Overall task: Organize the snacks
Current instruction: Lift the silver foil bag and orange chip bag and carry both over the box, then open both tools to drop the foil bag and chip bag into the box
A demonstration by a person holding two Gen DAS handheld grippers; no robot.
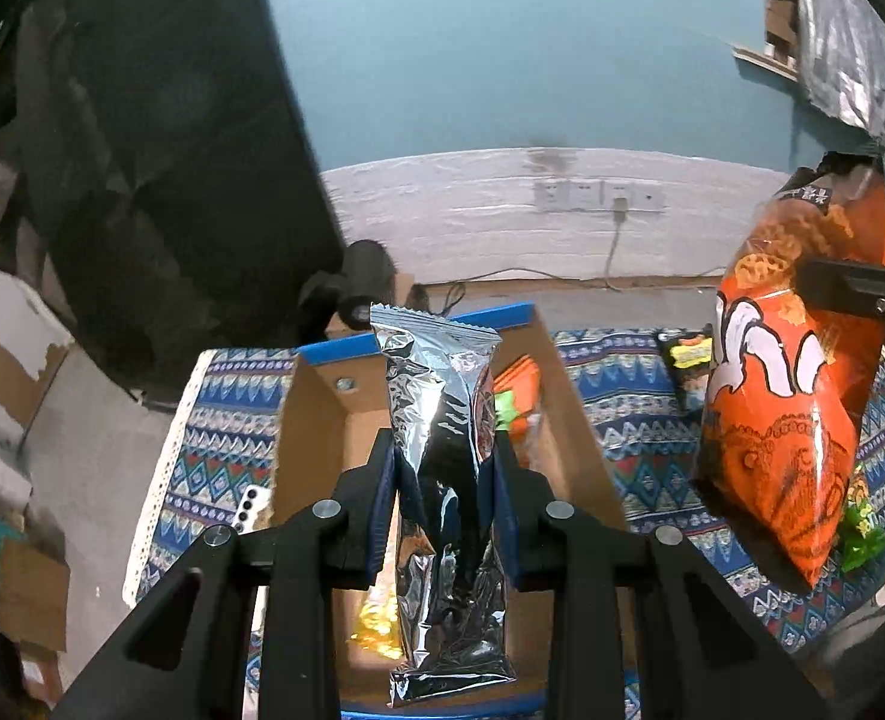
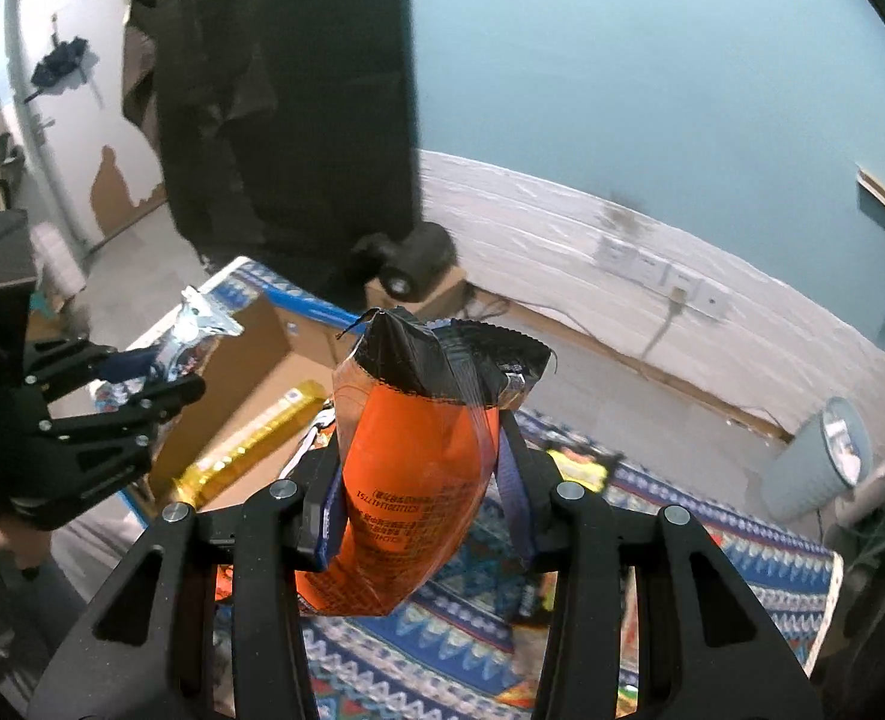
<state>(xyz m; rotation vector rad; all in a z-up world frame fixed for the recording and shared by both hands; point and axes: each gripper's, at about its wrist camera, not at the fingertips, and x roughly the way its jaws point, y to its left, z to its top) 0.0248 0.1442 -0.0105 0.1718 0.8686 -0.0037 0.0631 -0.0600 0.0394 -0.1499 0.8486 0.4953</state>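
My left gripper (image 1: pixel 442 468) is shut on a silver foil snack bag (image 1: pixel 442 420) and holds it upright above an open cardboard box (image 1: pixel 568 420) with blue edges. An orange packet (image 1: pixel 517 390) and a gold packet (image 1: pixel 376 630) lie in the box. My right gripper (image 2: pixel 421 468) is shut on an orange snack bag (image 2: pixel 418 480) with a black top, lifted above the patterned cloth. That bag also shows in the left wrist view (image 1: pixel 790 396), to the right of the box. The left gripper (image 2: pixel 160 378) with the silver bag (image 2: pixel 196 324) shows at the left of the right wrist view.
A blue patterned cloth (image 1: pixel 634 414) covers the table. A dark and yellow packet (image 1: pixel 688 360) and a green packet (image 1: pixel 862 534) lie on it to the right. A phone (image 1: pixel 250 507) lies left of the box. A grey bin (image 2: pixel 820 456) stands on the floor.
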